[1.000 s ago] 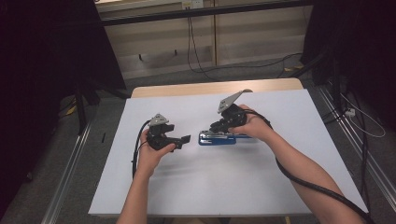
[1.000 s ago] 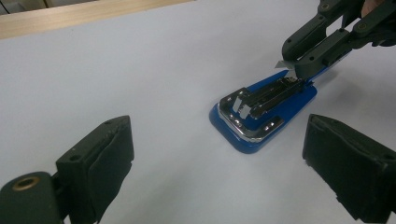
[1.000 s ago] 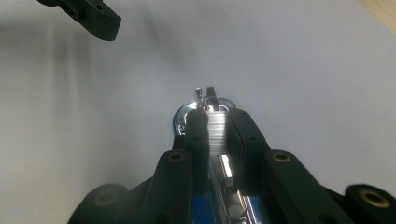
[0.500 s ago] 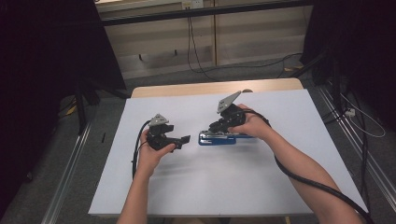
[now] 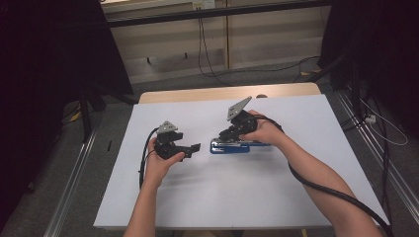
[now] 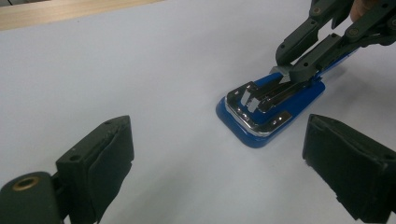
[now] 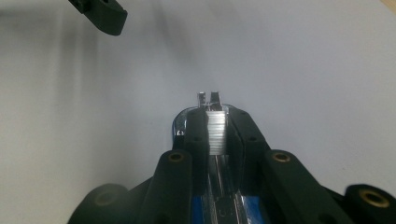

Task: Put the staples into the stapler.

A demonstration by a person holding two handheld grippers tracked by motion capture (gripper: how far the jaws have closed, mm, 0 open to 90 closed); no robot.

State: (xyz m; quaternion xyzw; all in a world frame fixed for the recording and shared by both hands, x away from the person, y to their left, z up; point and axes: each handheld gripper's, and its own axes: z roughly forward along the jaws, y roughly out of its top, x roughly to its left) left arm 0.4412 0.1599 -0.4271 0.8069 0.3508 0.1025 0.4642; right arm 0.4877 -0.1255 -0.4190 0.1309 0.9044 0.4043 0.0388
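- Stapler (image 5: pixel 236 146), blue, opened flat, lies mid-table on the white sheet (image 5: pixel 222 197), just at 3 o'clock of the left gripper (image 5: pixel 190 148).
- Staples (image 7: pixel 215 133), a silvery strip, pinched in the right gripper (image 5: pixel 228 136), held right over the stapler's open channel; likely being loaded.
- Right gripper jaws narrow, clamped on the strip.
- Left gripper (image 6: pixel 219 168) wide, nothing between its pads, hovering and pointing at the stapler's metal front end (image 6: pixel 254 109).
- Handling, my guess: strip is light, stiff but brittle, snaps or sheds staples if squeezed hard or twisted; keep it gripped by its long sides and level with the channel.
- Stapler looks rigid and heavy enough to sit, though the smooth base may slide on the sheet; the left gripper could steady it at the front end.
- Around: wooden table edge (image 5: pixel 197 95) at 12 o'clock, cable (image 5: pixel 326 190) trailing at 5 o'clock. Nothing blocks the channel.
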